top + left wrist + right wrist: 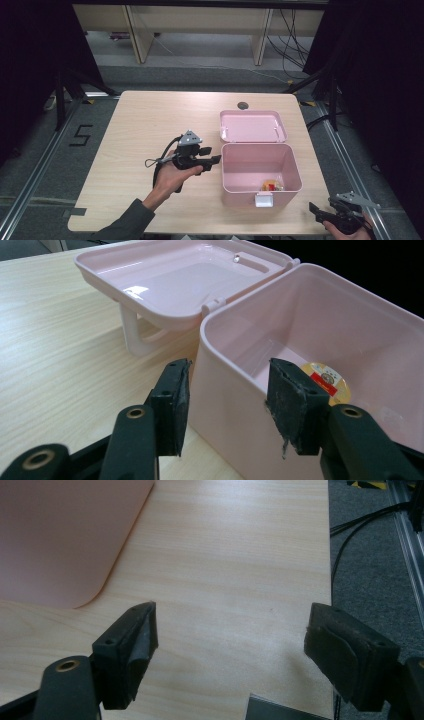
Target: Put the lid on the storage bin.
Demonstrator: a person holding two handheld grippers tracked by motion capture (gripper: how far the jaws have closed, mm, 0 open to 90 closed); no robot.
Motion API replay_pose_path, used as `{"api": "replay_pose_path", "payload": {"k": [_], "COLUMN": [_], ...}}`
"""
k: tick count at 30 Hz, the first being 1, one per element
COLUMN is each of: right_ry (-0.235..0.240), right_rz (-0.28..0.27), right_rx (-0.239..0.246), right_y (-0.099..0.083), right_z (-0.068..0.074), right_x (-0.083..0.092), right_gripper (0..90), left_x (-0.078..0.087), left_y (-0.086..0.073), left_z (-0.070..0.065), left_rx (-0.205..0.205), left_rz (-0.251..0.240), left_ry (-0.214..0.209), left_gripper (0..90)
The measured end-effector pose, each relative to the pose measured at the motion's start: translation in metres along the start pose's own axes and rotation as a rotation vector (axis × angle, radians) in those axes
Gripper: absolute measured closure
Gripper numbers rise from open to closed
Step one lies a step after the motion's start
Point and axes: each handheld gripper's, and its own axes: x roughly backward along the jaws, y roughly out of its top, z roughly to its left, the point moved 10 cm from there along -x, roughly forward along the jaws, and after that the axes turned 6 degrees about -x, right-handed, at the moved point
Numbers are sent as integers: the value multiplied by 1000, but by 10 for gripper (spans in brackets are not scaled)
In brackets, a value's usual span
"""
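Note:
An open pink plastic box [235,172] stands on the right half of the wooden table [145,125], its lid [252,126] laid flat behind it. A small yellow packet with a red label [272,186] lies on the box floor. A hand holds my left gripper [214,159] open, just left of the box's left wall. In the left gripper view its open jaws [230,405] frame that wall of the box [235,405], with the packet [327,380] past the right jaw. My right gripper [316,210] is open and empty at the table's front right corner, its view [230,655] looking along bare tabletop.
A white latch [263,200] hangs on the box's front wall. The lid's handle [137,337] props the lid off the table. The box's side [65,535] rises left of the right gripper. Floor and cables [360,530] lie beyond the table's right edge.

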Motion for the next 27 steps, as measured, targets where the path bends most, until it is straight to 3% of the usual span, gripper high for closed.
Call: {"api": "replay_pose_path", "payload": {"k": [2,3,4,5,9,10,11,17,18,19,20,25,27], "right_ry": [1,-7,-7,3,-3,0,-1,6,13,14,7,8,4], "right_rz": [0,-8,2,-7,0,-4,1,-3,10,10,-4,-1,-3], "right_rx": [0,38,15,37,18,36,19,42,1,2,41,36,40], "right_y": [0,2,0,1,0,1,0,0,-2,-2,0,0,0], "right_z": [0,-3,-2,-2,-2,-2,-1,0,3,3,0,0,-1], "right_x": [0,-1,-1,-1,-2,-2,-2,-2,-2,-2,-3,-3,-3], "right_gripper": [218,219,219,219,219,220,219,221,221,221,221,221,222], "left_x": [-7,-11,-14,-16,-23,-28,-30,-41,-43,-45,-47,-52,-54], "left_y": [4,6,7,8,11,15,16,16,15,15,14,13,12], "left_z": [1,1,1,2,5,3,4,10,11,11,12,13,13], "left_rx": [1,4,10,3,-5,4,0,-22,-26,-25,-31,-39,-66], "left_rz": [9,12,15,18,38,33,38,82,94,104,115,127,150], "left_ry": [5,9,10,9,23,26,27,61,61,66,68,81,92], "left_gripper": [519,520,522,522,547,558,560,590,604,620,633,672,691]}}
